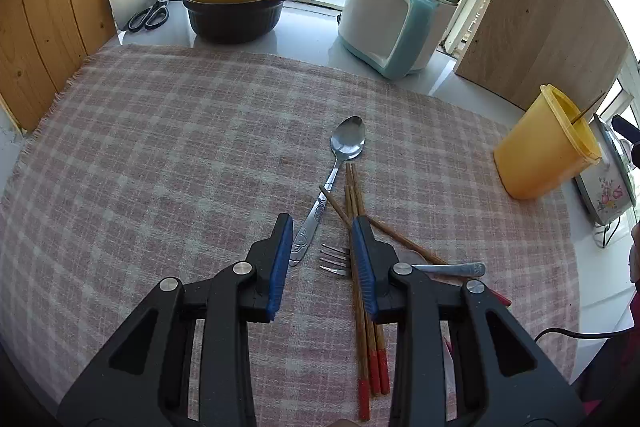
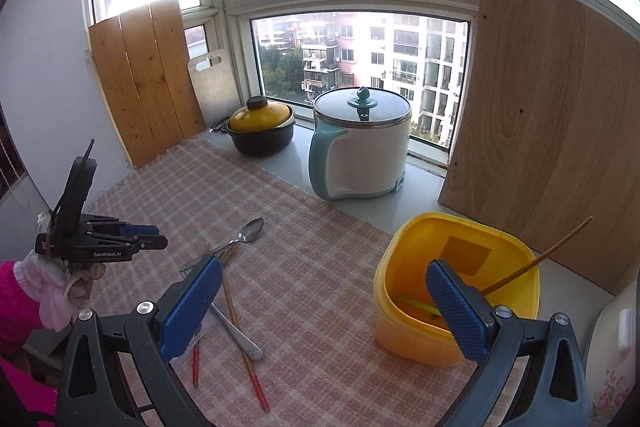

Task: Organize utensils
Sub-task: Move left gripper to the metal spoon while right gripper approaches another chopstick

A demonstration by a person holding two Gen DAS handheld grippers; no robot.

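Above the chopsticks point(image 1: 362, 195), left gripper point(image 1: 322, 227) jaws part-open, seemingly empty; right gripper point(image 2: 324, 283) jaws wide, empty.

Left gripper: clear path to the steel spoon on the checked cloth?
Probably yes. The left gripper hangs empty, jaws apart, above the steel spoon; its handle lies bare, wooden chopsticks just beside it.

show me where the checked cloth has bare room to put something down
The widest bare patch of the pink checked cloth is its left side, between the wooden boards, the dark pot with the yellow lid and the steel spoon. A narrower strip lies between the spoon and the yellow plastic tub. It is crowded where the spoon, steel fork and red-tipped wooden chopsticks overlap.
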